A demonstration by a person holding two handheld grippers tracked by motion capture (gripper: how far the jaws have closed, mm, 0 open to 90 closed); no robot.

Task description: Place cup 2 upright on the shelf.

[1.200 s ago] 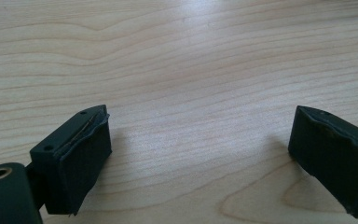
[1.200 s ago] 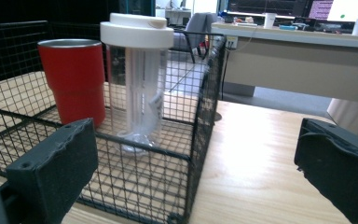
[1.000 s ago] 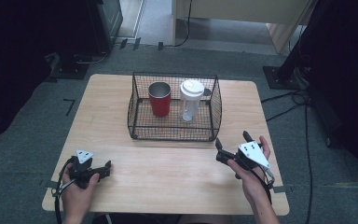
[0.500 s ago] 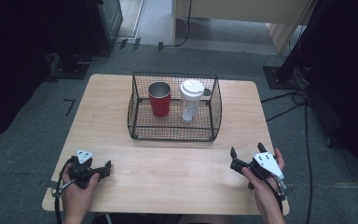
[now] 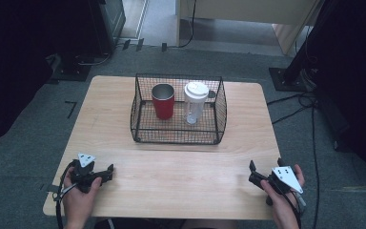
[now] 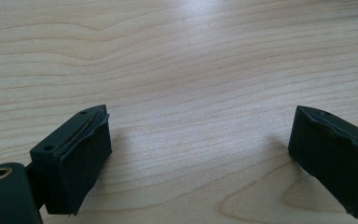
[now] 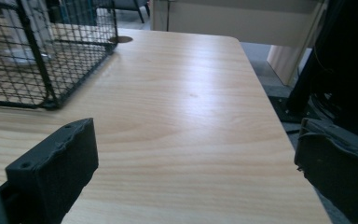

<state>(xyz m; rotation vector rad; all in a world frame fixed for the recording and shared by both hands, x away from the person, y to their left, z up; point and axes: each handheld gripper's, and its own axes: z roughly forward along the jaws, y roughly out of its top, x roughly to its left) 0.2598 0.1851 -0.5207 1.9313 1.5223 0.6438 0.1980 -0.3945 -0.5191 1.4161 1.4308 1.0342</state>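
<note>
While both of your grippers are resting low at the near corners of the pale wooden counter [image 5: 171,176], the left gripper [image 5: 106,172] and right gripper [image 5: 252,172] are holding their fingers spread and empty. Well apart from them, the red metal cup [image 5: 163,100] and the clear plastic tumbler with a white lid [image 5: 194,102] are standing upright side by side inside the black wire basket [image 5: 176,137], probably to keep them corralled.

A black wire basket [image 5: 177,136] stands mid-table, its mesh walls blocking every side; only its open top gives access. Inside, a red cup [image 5: 163,100] and a clear white-lidded bottle [image 5: 194,102] stand just beside each other. Bare wooden table [image 5: 181,167] surrounds the basket.
</note>
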